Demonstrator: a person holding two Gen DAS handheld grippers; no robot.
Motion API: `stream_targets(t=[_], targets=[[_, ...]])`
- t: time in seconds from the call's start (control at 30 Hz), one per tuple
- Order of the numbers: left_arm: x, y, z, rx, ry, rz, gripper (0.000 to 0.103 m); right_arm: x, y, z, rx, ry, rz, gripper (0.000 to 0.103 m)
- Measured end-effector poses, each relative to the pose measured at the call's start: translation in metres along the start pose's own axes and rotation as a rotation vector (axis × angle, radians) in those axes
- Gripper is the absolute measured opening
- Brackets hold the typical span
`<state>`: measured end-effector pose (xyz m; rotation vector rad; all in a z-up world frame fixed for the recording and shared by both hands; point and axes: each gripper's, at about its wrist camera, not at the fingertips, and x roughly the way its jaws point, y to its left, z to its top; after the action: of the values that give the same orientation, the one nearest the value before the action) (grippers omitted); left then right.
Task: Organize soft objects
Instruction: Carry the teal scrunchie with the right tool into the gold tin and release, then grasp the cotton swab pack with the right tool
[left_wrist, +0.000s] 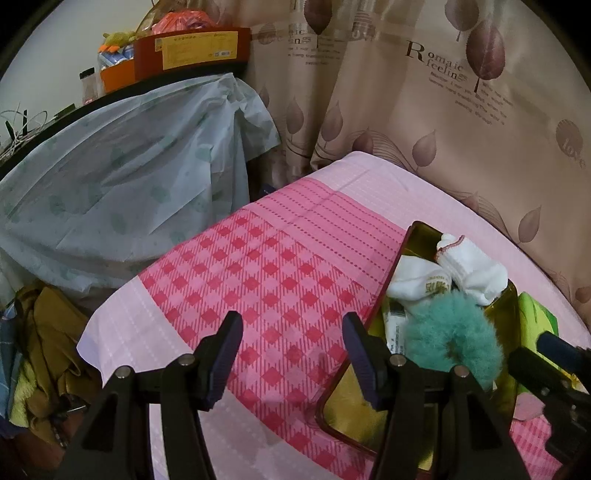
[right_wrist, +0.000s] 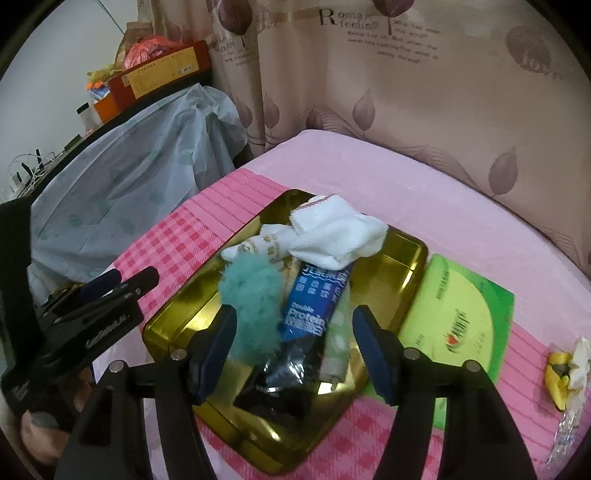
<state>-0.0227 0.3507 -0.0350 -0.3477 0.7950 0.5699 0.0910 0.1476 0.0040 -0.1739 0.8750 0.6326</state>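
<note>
A gold tin (right_wrist: 413, 254) lies on a pink checked cloth (left_wrist: 258, 280). In it are white socks (right_wrist: 332, 229), a teal fluffy piece (right_wrist: 251, 295), a blue sachet (right_wrist: 314, 302) and a pale green item (right_wrist: 340, 332). My right gripper (right_wrist: 294, 310) stands open over the tin. The sachet lies below its gap, and the fluffy piece sits by its left finger, not pinched. My left gripper (left_wrist: 291, 318) is open over bare cloth just left of the tin (left_wrist: 343, 398), with nothing between its fingers. The left wrist view also shows the fluffy piece (left_wrist: 454, 332) and socks (left_wrist: 469, 266).
A green flat pack (right_wrist: 458, 314) lies right of the tin, and a yellow and white item (right_wrist: 565, 365) sits near the cloth's right edge. A leaf-print curtain (left_wrist: 443, 110) hangs behind. Furniture under a pale plastic sheet (left_wrist: 110, 184) and a heap of cloths (left_wrist: 44, 350) stand at the left.
</note>
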Motion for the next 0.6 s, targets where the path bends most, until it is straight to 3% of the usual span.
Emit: stream_targets(t=[0.13,0.33,0.6], targets=[[0.000,-0.003,0.000,0.011,-0.001,0.000,0.057,-0.016,-0.014,-0.011,0.020,-0.011,-0.018,0.063],[0.000,-0.004,0.000,0.019,0.000,0.001,0.057,-0.044,-0.056,-0.036,0.061,-0.025,-0.113,0.067],[-0.001,-0.011,-0.001,0.048,-0.004,-0.006,0.057,-0.086,-0.152,-0.083,0.187,-0.026,-0.317,0.071]])
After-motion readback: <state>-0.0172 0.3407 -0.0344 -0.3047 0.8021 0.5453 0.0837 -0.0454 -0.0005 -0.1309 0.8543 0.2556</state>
